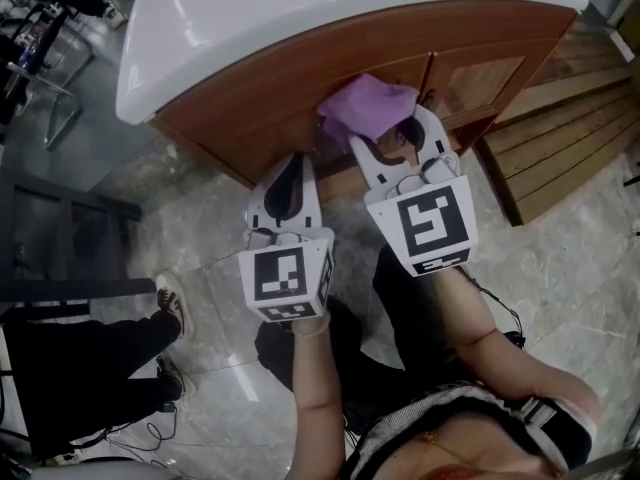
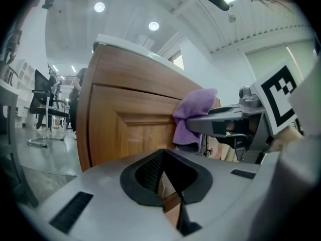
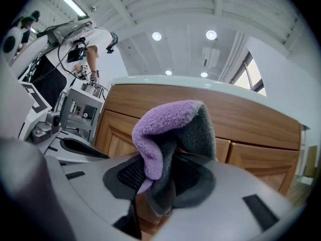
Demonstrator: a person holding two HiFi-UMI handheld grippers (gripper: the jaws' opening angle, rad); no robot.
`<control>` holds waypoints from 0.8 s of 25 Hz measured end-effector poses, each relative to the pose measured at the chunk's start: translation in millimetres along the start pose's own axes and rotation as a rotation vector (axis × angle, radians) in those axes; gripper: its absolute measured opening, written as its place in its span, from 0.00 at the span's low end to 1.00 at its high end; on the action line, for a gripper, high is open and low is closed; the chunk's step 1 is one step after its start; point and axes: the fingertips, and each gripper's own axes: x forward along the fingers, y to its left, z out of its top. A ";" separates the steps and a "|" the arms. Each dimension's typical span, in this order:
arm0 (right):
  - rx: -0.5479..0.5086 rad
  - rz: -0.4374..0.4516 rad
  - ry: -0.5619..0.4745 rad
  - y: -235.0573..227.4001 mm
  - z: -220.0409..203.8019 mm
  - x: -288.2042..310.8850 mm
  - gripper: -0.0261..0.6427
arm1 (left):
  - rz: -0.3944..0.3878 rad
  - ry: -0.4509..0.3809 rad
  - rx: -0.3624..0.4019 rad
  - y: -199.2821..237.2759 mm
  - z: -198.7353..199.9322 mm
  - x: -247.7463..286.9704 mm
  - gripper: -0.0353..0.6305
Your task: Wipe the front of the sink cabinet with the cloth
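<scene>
The sink cabinet [image 1: 270,88] has a brown wooden front under a white top [image 1: 300,8]. A purple cloth [image 1: 366,106] is bunched against the upper middle of that front. My right gripper [image 1: 392,128] is shut on the cloth, and its tips are hidden under the folds. In the right gripper view the cloth [image 3: 165,129] fills the jaws, with the door panels [image 3: 251,149] just behind. My left gripper [image 1: 296,160] hangs lower and to the left, shut and empty, a little off the wood. From it I see the cabinet [image 2: 125,124], the cloth [image 2: 193,112] and its own jaws [image 2: 165,159].
A wooden pallet [image 1: 560,128] lies on the floor right of the cabinet. At the left are a dark metal frame [image 1: 60,238] and another person's leg and shoe [image 1: 172,303]. Cables trail over the tiled floor [image 1: 560,288]. Office chairs [image 2: 42,109] stand far off.
</scene>
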 end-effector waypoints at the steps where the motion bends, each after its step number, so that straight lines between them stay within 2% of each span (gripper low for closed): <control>1: 0.000 -0.007 0.008 -3.2 -1.4 -1.5 0.31 | -0.005 0.001 -0.002 -0.9 -0.6 0.5 0.05; 10: 0.005 -0.082 0.042 -41.0 -14.4 -15.2 0.31 | -0.030 0.008 -0.010 -7.5 -3.9 7.3 0.05; 14: 0.053 -0.063 0.039 -51.3 -18.3 -18.3 0.31 | -0.032 0.012 -0.015 -7.2 -5.1 8.0 0.05; 20: 0.044 -0.060 0.029 -54.7 -20.9 -16.9 0.31 | -0.029 0.017 -0.022 -6.0 -7.4 10.7 0.05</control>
